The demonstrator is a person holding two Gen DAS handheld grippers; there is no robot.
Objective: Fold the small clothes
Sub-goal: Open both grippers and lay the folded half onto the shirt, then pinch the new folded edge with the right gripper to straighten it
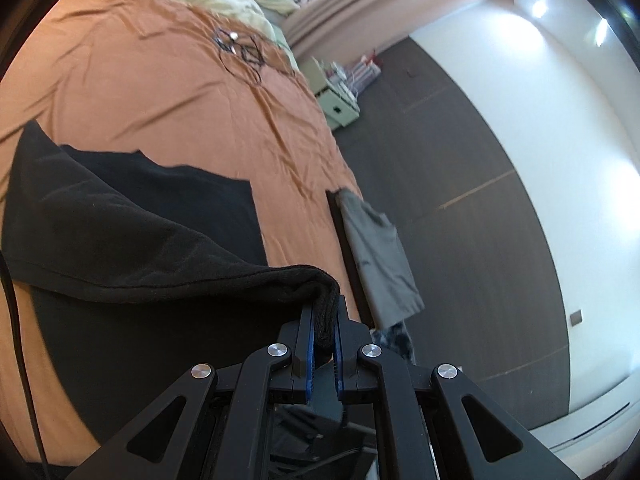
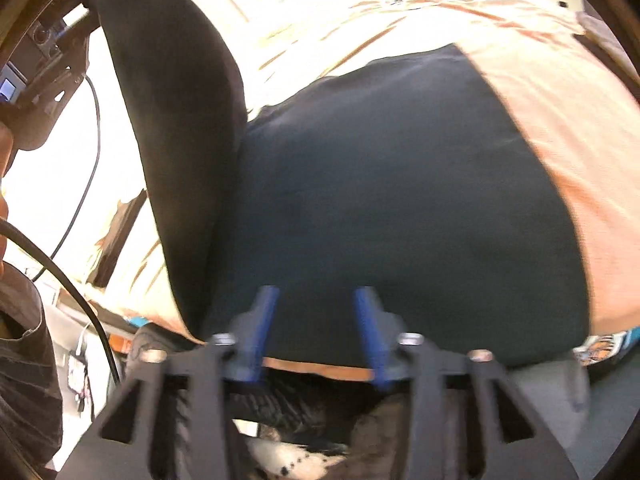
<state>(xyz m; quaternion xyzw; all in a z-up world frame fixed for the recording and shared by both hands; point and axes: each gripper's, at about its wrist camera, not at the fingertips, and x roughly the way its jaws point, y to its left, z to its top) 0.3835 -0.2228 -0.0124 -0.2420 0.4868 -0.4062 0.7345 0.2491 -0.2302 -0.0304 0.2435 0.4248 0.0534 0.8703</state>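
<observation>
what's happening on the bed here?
A person holding a tool in each hand is folding a black garment on a bed with an orange sheet. The left tool is shut on a bunched edge of the garment and holds that flap lifted over the rest. The right tool is open over the flat part near the bed's edge, pads clear of the cloth. A grey garment hangs off the bed's side.

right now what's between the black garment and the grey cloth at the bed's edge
In the left wrist view, only bare orange bedsheet lies between the black garment and the grey cloth; nothing else sits there.
</observation>
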